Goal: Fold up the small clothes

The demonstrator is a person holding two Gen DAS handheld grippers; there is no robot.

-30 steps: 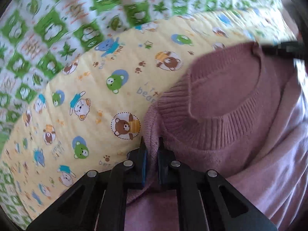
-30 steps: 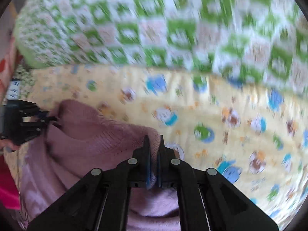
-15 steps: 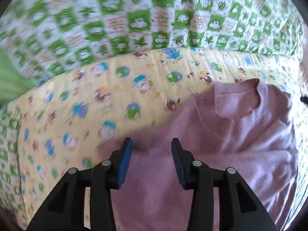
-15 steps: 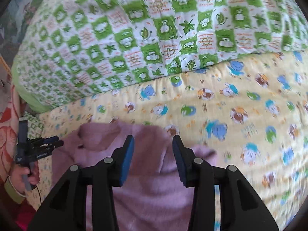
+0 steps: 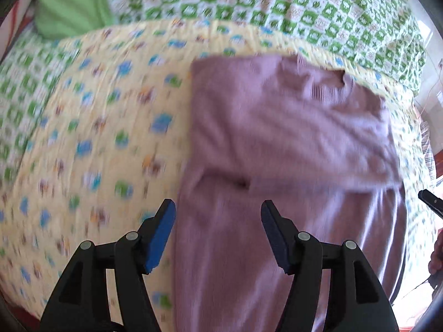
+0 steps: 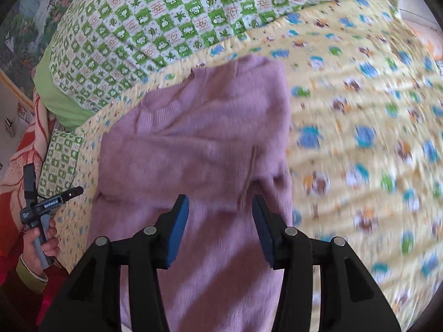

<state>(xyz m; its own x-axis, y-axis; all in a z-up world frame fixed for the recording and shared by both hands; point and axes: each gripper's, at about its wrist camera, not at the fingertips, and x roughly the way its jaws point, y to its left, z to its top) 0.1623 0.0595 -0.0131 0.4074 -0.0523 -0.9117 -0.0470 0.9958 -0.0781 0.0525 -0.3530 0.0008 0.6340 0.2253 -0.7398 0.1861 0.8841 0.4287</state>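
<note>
**One pink sweater, two empty grippers**

One garment is in view: a pink knit sweater [image 5: 290, 144], lying on a yellow quilt with cartoon animals [image 5: 91, 144]. In the left wrist view it fills the centre and right of the frame, its ribbed collar toward the upper right, and its upper part lies folded down over the lower part, with the fold edge running across the middle of the frame. In the right wrist view the same sweater [image 6: 199, 144] sits centre-left, collar toward the upper left.

Two grippers are seen. The left gripper [image 5: 218, 232] has its jaws spread wide with nothing between them, at the lower centre of its frame over the sweater's lower part; whether it touches the cloth cannot be told. The right gripper [image 6: 220, 227] is likewise wide apart and empty, lower centre of its frame. The left gripper also appears at the left edge of the right wrist view, held in one hand [image 6: 41, 240].

One green-and-white checked blanket [image 6: 171, 25] lies along the top of both frames, beyond the quilt. Much of the quilt is blurred.
</note>
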